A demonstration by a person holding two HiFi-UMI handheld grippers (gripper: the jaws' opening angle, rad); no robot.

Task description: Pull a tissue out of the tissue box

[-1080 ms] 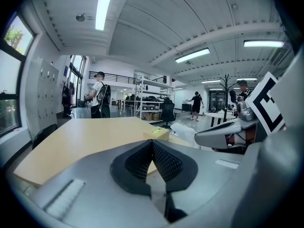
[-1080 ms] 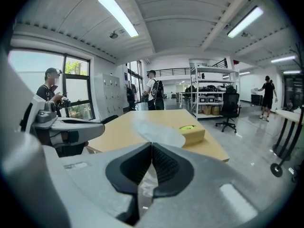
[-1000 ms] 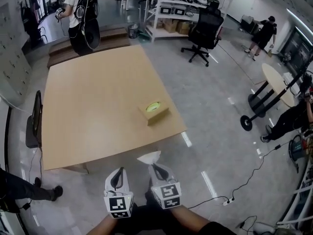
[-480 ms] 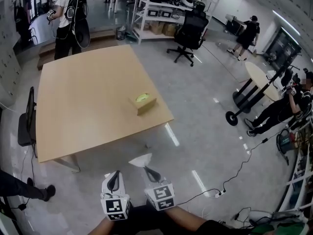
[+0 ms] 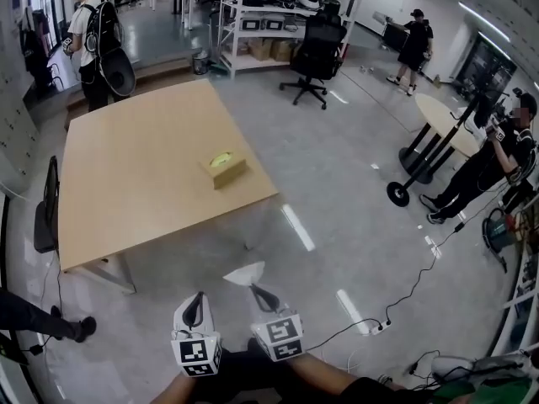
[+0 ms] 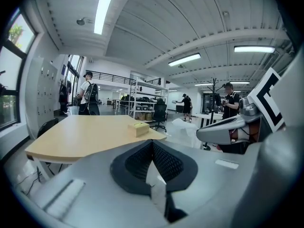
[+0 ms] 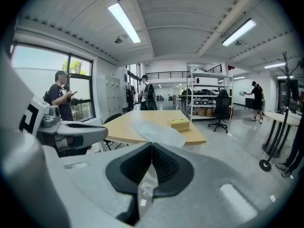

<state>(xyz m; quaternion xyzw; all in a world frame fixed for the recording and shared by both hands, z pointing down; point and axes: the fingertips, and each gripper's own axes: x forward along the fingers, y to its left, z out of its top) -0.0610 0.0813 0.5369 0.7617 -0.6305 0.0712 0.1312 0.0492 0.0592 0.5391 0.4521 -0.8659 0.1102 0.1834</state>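
Head view: our right tool (image 5: 256, 290) is clamped tight on a white tissue (image 5: 244, 273) out over the floor, well apart from the tissue box (image 5: 225, 167) on the table (image 5: 126, 192). Our left tool (image 5: 198, 299) sits beside it, jaws together on nothing.

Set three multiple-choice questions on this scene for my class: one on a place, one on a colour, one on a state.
1. Where is the tissue box?
A) on the table
B) on the floor
C) on a shelf

2. What colour is the loose tissue?
A) white
B) blue
C) pink

3. How is the right gripper?
A) open and empty
B) shut on the tissue
C) shut on the box

Answers:
1 A, the box sits near the table's edge.
2 A, the tissue shows white in the head view.
3 B, the jaws meet with the tissue sticking out ahead.
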